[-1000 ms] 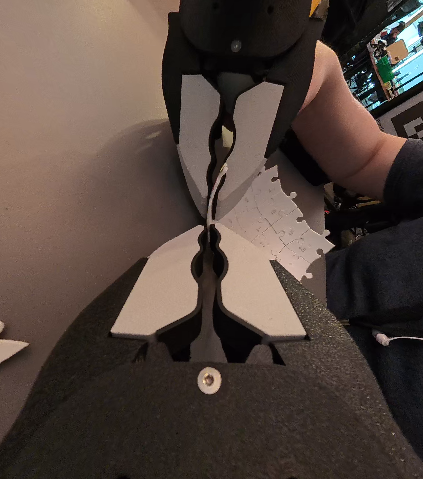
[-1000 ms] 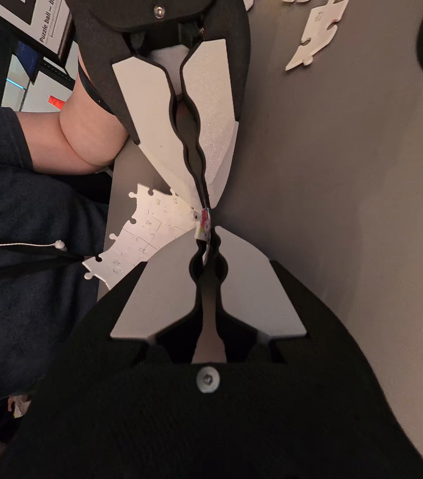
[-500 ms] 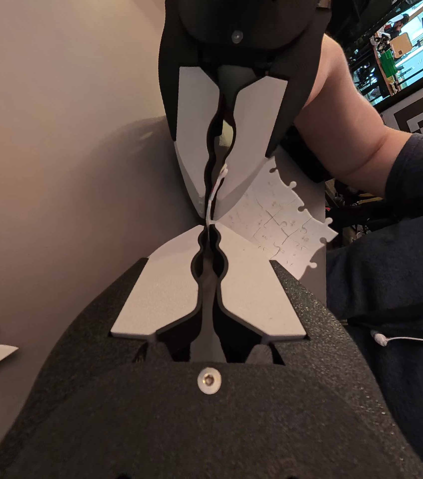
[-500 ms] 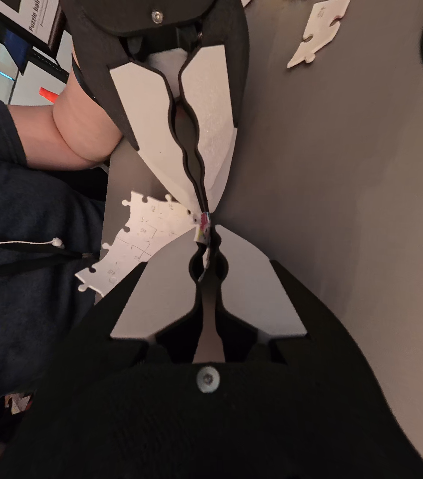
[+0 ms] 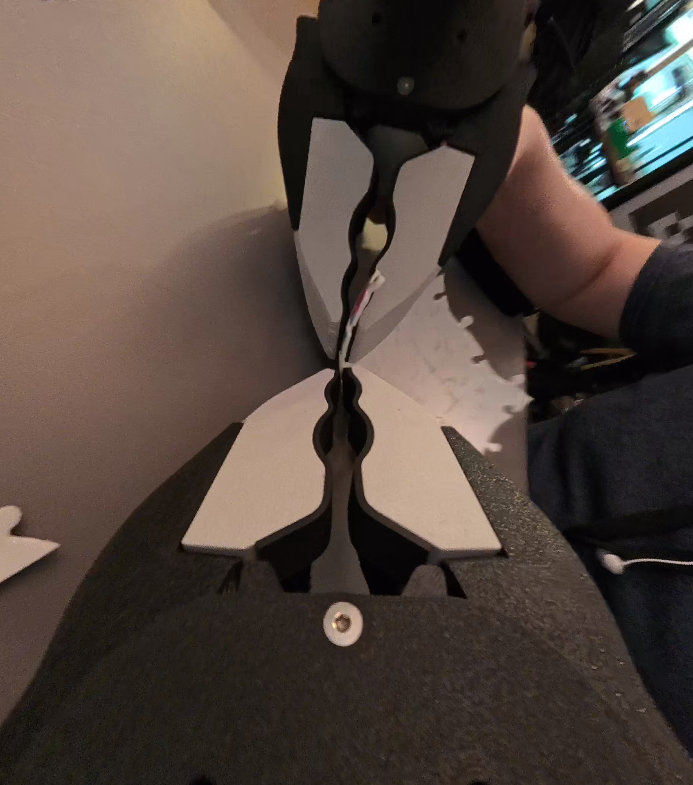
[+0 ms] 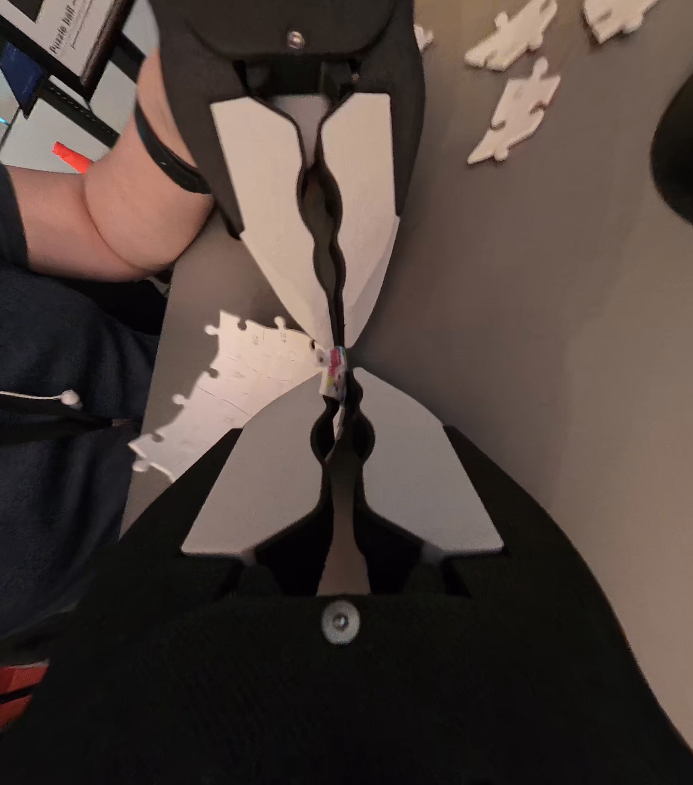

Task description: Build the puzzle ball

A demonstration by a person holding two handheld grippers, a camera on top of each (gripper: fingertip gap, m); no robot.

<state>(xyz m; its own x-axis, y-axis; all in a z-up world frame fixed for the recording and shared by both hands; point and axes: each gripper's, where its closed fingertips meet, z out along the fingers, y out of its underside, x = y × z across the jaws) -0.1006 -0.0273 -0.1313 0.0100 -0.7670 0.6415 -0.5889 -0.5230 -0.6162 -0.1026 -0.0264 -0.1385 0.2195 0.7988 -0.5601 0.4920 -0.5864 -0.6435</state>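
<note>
Tip to tip above the counter (image 5: 123,255), left tongs (image 5: 342,376) clamped the joined panel (image 5: 455,374) and right tongs (image 6: 342,378) clamped a piece (image 6: 334,371).

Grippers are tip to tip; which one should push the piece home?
Right, probably: the right gripper is shut on the coloured piece at the edge of the assembled section, while the left gripper seems shut on that section and is better left steadying it.

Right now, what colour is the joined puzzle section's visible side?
Plain white on the joined puzzle section; clearest in the right wrist view.
</note>
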